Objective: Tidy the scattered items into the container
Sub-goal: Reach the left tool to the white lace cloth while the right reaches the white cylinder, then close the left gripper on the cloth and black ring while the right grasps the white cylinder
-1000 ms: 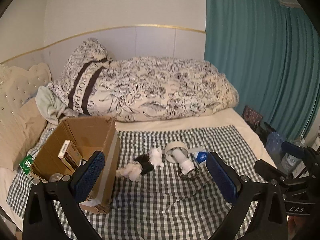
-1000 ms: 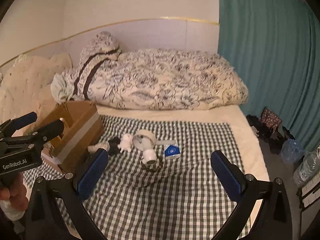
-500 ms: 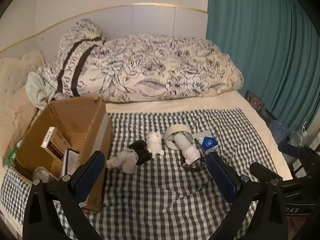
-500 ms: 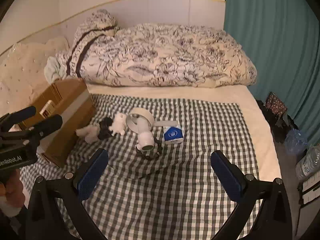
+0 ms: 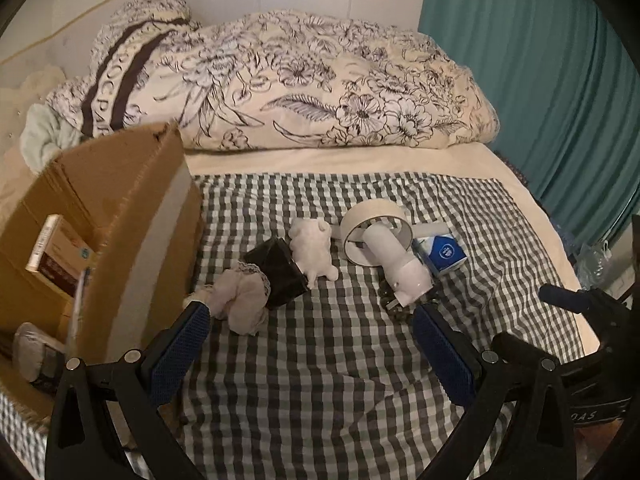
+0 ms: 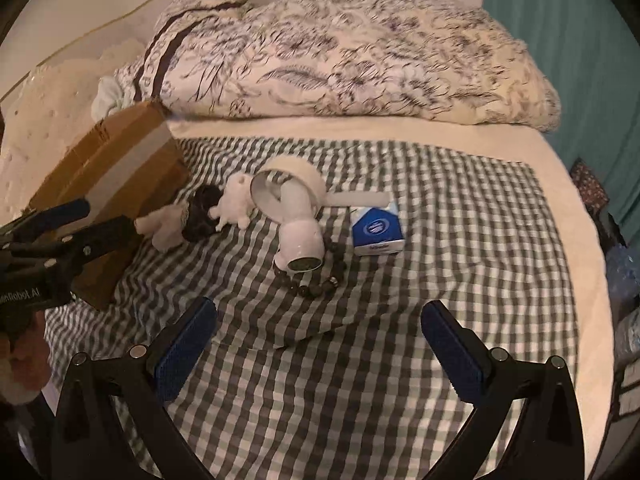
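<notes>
Two grippers are in our hands, and both have their jaws spread wide with nothing between the blue pads: the left gripper [image 5: 310, 344] hovers low over the grey-and-white checked cloth [image 5: 340, 380] on the bed, and the right gripper [image 6: 318, 340] hangs over the same cloth further to the right.

We see the open brown cardboard box [image 5: 120, 216] standing at the left edge of the cloth, with a strip of pale tape down its near wall. Inside it lie a small printed carton [image 5: 56, 252] and a few other items we cannot make out.

Scattered just right of the box, we find a crumpled pale lace-trimmed fabric piece [image 5: 240, 300] touching a black faceted box [image 5: 278, 272]. Beside that lies a small white plush bear [image 5: 314, 250]. Next comes a roll of cream tape [image 5: 374, 220], with a white cylindrical bottle [image 5: 400, 268] lying across its front, the cap end pointing toward us. A dark beaded bracelet [image 6: 320, 284] curls around the bottle's near end. A small blue-and-white carton [image 6: 376, 232] sits just right of the bottle.

Behind the cloth we see a bundled floral duvet [image 5: 320, 80], and a teal curtain [image 5: 540, 80] hangs at the right.
</notes>
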Tool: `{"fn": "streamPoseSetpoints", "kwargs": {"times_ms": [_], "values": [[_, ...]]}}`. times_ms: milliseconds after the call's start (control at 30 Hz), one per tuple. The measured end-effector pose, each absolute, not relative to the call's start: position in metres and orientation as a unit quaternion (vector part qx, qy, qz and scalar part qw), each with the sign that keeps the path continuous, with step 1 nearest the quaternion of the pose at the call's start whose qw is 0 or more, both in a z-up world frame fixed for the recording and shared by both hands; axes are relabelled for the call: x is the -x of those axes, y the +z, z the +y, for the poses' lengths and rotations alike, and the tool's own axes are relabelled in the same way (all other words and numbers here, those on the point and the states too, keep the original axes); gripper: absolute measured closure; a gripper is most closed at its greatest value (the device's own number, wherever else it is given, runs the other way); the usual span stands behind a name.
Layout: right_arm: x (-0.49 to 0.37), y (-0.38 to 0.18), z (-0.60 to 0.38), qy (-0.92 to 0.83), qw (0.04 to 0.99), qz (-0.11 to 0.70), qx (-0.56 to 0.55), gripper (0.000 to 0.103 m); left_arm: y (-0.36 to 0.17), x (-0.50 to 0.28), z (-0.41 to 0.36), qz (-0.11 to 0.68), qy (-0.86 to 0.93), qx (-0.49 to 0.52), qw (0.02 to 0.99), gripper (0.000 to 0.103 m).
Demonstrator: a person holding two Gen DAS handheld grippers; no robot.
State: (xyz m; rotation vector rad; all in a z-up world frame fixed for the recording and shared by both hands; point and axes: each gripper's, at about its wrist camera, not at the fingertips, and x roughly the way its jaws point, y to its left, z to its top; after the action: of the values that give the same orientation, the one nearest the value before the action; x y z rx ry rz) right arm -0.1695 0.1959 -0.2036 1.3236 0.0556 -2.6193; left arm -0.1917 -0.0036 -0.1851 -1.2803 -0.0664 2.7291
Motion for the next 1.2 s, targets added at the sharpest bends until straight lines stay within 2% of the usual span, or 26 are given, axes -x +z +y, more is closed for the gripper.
{"fn": "streamPoseSetpoints", "kwargs": {"times_ms": [200,400,567,667,733,800,833,1033,1133,1200], "values": [[0.187,-0.225,0.194,-0.881,0.118,0.009,-0.457,0.001,-0.211,0.219,-0.004,-0.030,0.897,0.441,0.021,0.000],[0.203,-0.239,0.187,-0.880,0.129,0.019,-0.457,0.002,-0.241,0.248,-0.015,-0.079,0.877,0.474,-0.016,0.000],[0.215,-0.250,0.179,-0.876,0.141,0.033,-0.461,0.007,-0.255,0.269,-0.015,-0.093,0.872,0.479,-0.043,0.000],[0.222,-0.255,0.177,-0.875,0.146,0.029,-0.460,0.011,-0.269,0.280,-0.023,-0.117,0.860,0.493,-0.060,0.015],[0.226,-0.257,0.175,-0.876,0.146,0.027,-0.459,0.013,-0.280,0.283,-0.032,-0.144,0.849,0.504,-0.069,0.033],[0.228,-0.259,0.172,-0.877,0.145,0.029,-0.457,0.013,-0.285,0.285,-0.038,-0.169,0.843,0.507,-0.061,0.035],[0.229,-0.259,0.171,-0.878,0.144,0.029,-0.455,0.013,-0.284,0.285,-0.040,-0.173,0.845,0.503,-0.057,0.043],[0.237,-0.261,0.157,-0.880,0.148,0.038,-0.450,0.013,-0.270,0.282,-0.024,-0.121,0.865,0.484,-0.043,0.078],[0.241,-0.264,0.151,-0.881,0.146,0.037,-0.449,0.013,-0.265,0.281,-0.022,-0.100,0.872,0.477,-0.041,0.088],[0.245,-0.268,0.149,-0.879,0.144,0.035,-0.454,0.013,-0.263,0.281,-0.023,-0.093,0.874,0.475,-0.036,0.092]]}}
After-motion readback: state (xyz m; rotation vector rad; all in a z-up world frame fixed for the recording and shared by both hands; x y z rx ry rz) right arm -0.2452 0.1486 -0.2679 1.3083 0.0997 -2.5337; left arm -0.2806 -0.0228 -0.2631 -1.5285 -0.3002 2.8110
